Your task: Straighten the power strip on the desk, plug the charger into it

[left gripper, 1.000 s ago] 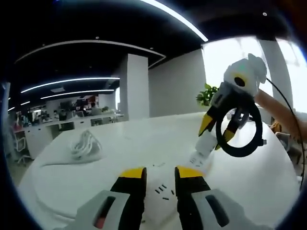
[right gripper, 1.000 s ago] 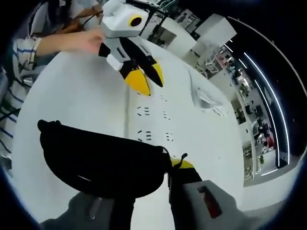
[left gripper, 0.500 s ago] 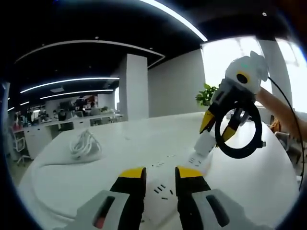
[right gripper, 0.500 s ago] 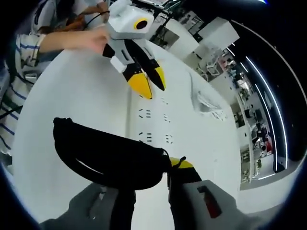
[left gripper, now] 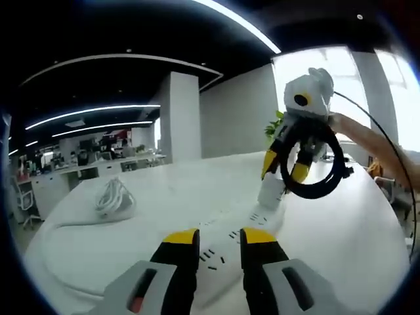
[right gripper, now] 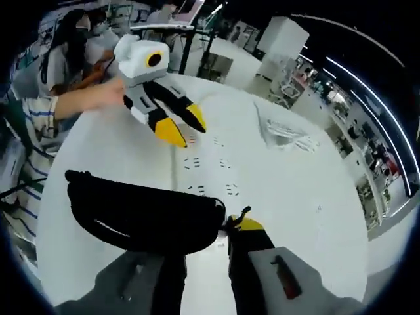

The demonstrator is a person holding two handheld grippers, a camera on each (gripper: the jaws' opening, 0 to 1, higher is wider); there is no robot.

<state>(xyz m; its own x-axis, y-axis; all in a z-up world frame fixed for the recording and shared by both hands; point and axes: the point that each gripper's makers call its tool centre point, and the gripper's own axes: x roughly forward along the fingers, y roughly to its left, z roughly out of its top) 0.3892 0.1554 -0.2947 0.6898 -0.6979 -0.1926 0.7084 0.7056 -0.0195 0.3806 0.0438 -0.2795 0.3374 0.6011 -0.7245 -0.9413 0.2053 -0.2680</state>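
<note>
- We are between steps: the power strip lies on the white desk, and our right gripper is clamped on the charger's coiled black cable.
- Left gripper hovers above the strip, jaws apart, holding nothing.
- Next, we judge, the plug must line up with a socket.
- Since a second ago, the right gripper has risen, nearer the middle of the left gripper view.

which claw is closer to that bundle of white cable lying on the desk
Left. The left claw hovers over the power strip, with the white cable bundle just beyond it. The right claw, gripping the black cable loop, sits farther away.
</note>
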